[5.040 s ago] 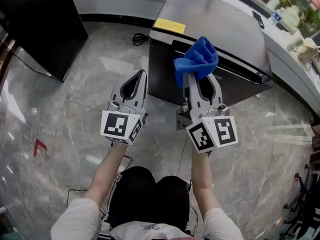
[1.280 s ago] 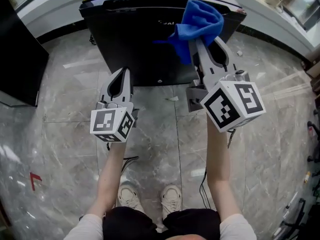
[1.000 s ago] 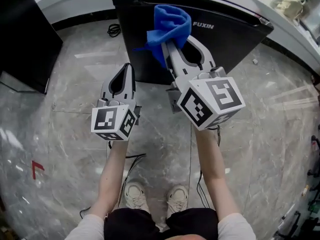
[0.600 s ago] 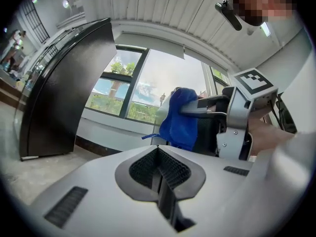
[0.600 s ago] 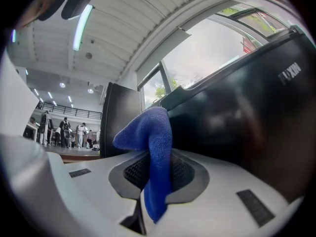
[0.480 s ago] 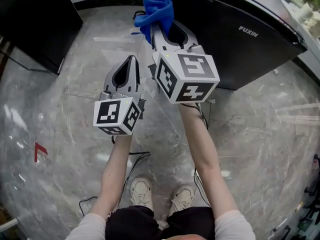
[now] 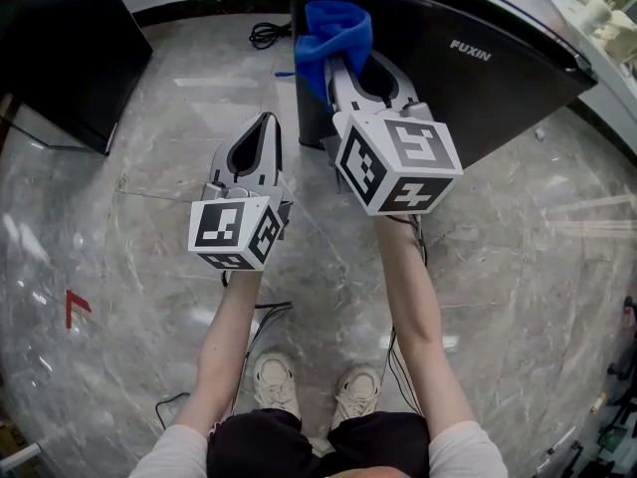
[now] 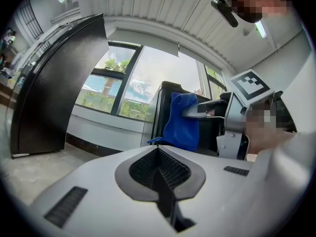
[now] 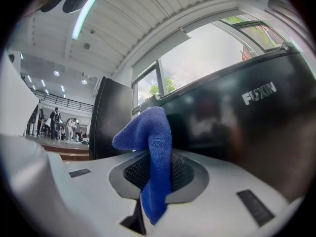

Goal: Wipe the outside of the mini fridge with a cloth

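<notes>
At the near corner of the glossy black mini fridge (image 7: 498,88), the right gripper (image 7: 348,66) has its jaws clamped on a soft blue microfibre cloth (image 7: 333,28), which is bunched just beside the dark panel. The cloth looks light and limp, likelier to fold than to slip, so a grip mid-fold seems soundest. The left gripper (image 7: 265,122) hangs alongside, its jaws closed on nothing.

The blue cloth (image 7: 333,30) is bunched up and pinched in the jaws of the right gripper (image 7: 350,63), held up at the left front edge of the mini fridge (image 7: 498,83). Fridge is glossy black with FUXIN across the front.
</notes>
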A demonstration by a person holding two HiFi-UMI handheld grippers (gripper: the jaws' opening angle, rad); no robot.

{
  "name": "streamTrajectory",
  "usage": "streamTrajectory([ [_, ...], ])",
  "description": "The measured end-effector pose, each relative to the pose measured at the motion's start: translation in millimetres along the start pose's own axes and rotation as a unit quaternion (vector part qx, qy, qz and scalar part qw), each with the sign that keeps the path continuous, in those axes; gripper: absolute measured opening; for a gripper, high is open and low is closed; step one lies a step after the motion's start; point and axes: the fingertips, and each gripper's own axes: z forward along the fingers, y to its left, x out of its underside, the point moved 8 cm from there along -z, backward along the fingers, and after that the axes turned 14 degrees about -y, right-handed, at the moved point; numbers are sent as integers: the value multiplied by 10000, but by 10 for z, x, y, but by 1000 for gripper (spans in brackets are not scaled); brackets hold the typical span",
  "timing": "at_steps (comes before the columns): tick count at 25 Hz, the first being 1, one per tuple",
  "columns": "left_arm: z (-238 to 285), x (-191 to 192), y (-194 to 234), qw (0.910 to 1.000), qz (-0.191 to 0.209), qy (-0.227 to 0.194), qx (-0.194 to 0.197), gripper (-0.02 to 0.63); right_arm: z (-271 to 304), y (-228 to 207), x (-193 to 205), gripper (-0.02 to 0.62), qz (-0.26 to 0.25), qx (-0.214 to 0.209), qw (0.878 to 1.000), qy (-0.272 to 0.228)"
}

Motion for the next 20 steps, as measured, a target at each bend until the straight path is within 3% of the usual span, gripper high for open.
streamTrajectory([
  [5, 44, 35, -135, 10000, -29, 9, 70, 5, -228, -236, -104, 81, 14, 302, 9995, -70],
  [20, 404, 219, -1039, 9956, -77, 101, 928, 5, -1162, -1466, -593, 81, -451, 1607, 9858, -195],
])
